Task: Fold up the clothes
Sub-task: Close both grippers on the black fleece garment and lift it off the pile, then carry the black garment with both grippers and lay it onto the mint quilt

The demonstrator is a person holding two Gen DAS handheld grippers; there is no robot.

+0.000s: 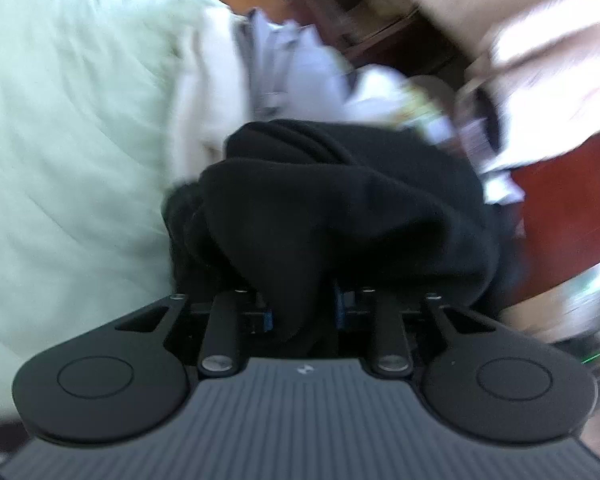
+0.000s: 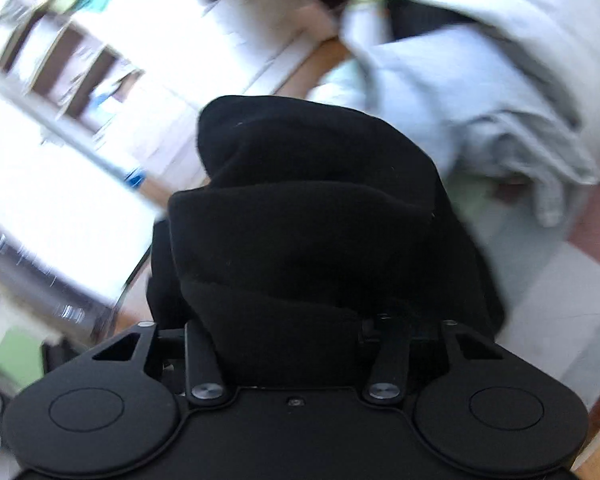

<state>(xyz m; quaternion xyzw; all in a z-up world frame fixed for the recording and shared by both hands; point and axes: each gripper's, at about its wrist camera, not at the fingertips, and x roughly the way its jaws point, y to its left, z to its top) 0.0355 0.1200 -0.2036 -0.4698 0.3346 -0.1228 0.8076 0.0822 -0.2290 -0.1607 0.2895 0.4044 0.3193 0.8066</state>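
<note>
A black garment (image 1: 340, 200) is bunched up right in front of the left wrist camera. My left gripper (image 1: 304, 300) is shut on a fold of it, which narrows between the blue pads (image 1: 267, 312). In the right wrist view the same black garment (image 2: 300, 220) is heaped over my right gripper (image 2: 292, 320) and hides both fingers. Whether those jaws press on the cloth cannot be told. Both views are blurred.
A pale green bedspread (image 1: 60, 120) fills the left of the left wrist view. Light-coloured clothes (image 1: 292, 64) lie beyond the black garment, with dark wooden furniture (image 1: 372, 20) behind. A pale grey cloth (image 2: 480, 80) lies at upper right, bright shelving (image 2: 80, 60) at left.
</note>
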